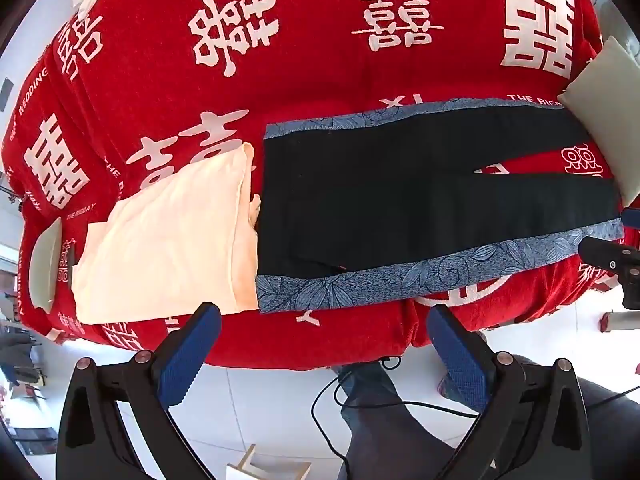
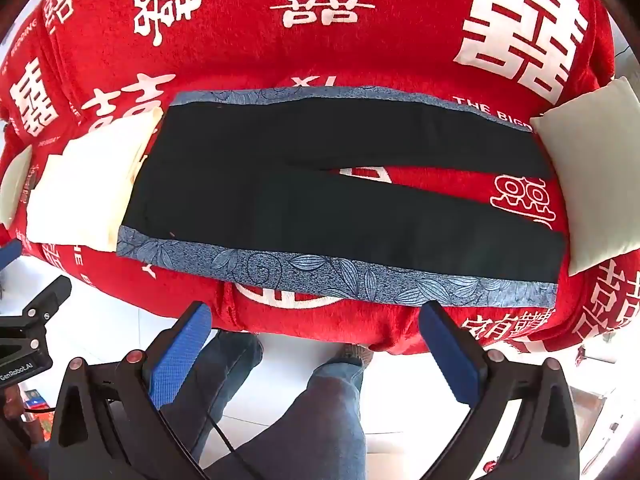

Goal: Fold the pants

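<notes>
Blue-padded fingers (image 1: 188, 354) of left gripper (image 1: 324, 320) spread fully wide, nothing between, nothing touched, hanging clear of red cover's (image 1: 320, 72) front edge. Same on right gripper (image 2: 316, 318): fingers (image 2: 180, 354) at full spread, empty, no contact with cloth. Black pants (image 2: 280, 184) laid flat on cover, unfolded, long axis running left-right across both views. Waist end at left, both legs running right, cuffs ending just beside grey cushion (image 2: 592, 176). Legs split in a narrow V from crotch about mid-length, red cover visible in the gap. Blue floral side stripe (image 2: 360, 276) along near edge, matching stripe along far edge. Cream folded cloth (image 1: 168, 236) at left, butting waist end and slightly overlapped by it. Second pale cushion (image 1: 46, 264) further left, at cover's edge. Large white characters printed all over cover. Below cover: white tiled floor (image 1: 260, 408), person's legs in jeans (image 2: 328, 408), black cable (image 1: 332, 400) trailing across floor. Each gripper's black body visible at edge of the other's view, well apart from pants.
</notes>
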Demonstrator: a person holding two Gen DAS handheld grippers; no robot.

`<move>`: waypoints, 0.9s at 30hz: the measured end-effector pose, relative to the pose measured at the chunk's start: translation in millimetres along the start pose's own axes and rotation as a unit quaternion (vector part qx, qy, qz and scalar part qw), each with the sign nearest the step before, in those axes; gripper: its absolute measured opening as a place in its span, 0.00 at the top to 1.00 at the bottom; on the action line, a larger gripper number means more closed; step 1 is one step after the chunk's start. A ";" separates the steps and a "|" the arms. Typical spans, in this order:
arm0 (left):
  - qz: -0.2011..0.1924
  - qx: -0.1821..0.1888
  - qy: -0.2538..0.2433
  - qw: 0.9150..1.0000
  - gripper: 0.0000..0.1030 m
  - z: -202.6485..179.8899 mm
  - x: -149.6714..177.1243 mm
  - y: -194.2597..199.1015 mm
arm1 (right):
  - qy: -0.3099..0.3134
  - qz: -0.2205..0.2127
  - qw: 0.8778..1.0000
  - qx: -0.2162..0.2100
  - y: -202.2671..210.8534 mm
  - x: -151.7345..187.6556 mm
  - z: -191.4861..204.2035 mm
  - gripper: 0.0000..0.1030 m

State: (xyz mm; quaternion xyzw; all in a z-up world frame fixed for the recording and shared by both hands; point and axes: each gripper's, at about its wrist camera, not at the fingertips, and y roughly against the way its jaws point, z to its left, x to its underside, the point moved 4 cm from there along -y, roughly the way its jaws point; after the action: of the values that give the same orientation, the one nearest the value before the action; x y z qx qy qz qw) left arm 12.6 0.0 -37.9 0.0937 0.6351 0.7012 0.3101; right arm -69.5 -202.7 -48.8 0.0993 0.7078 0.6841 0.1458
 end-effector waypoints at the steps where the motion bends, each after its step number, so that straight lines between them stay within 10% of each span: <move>1: 0.000 -0.001 0.000 1.000 0.00 -0.1 0.1 0.0 | 0.000 0.000 1.000 0.000 0.0 -0.2 0.3 0.00; 27: 0.011 -0.007 0.015 1.000 0.00 8.8 -4.3 -4.3 | 0.008 0.005 1.000 0.005 -5.5 -5.5 -2.2 0.00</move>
State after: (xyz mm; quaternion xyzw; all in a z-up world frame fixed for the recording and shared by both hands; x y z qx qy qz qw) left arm 22.0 5.0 -39.3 0.0878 0.6334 0.7107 0.2934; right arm -64.8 -206.8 -53.8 0.0979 0.7118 0.6820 0.1364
